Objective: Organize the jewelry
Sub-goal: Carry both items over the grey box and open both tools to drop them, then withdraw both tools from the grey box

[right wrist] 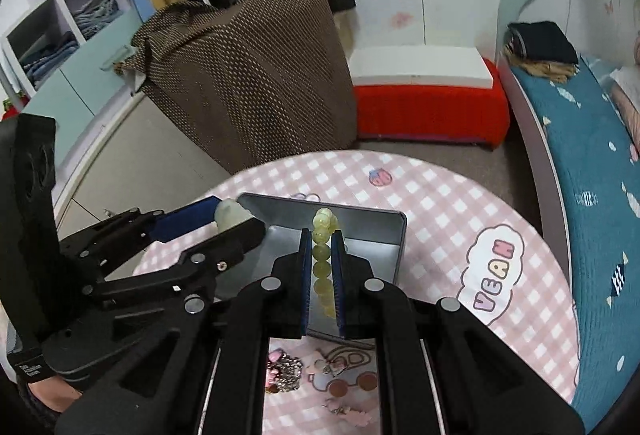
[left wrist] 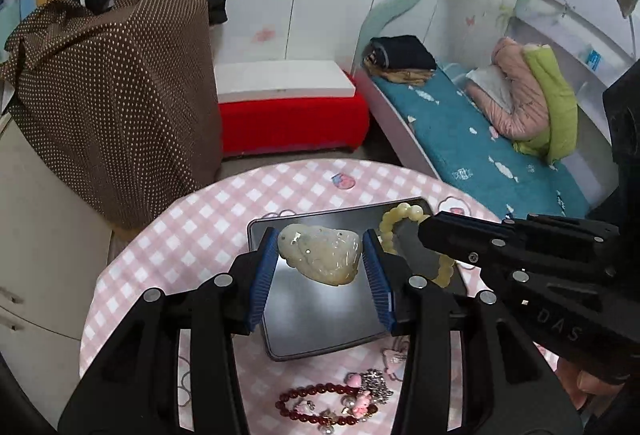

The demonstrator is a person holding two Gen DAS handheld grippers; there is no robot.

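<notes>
Jewelry sorting underway: left gripper (left wrist: 322,259) pinching carved pale pendant (left wrist: 320,253) at frame centre, over dark metal tray (left wrist: 320,331); right gripper (right wrist: 323,275) clamping yellow bead bracelet (right wrist: 322,259) above same tray, apparently for placing inside; red bead bracelet (left wrist: 320,405) left on table (left wrist: 200,227), lower frame.

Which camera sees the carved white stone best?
The left wrist view: the carved stone faces it whole, held between blue fingers. The right wrist view shows only its edge, mostly hidden by the left gripper.
</notes>
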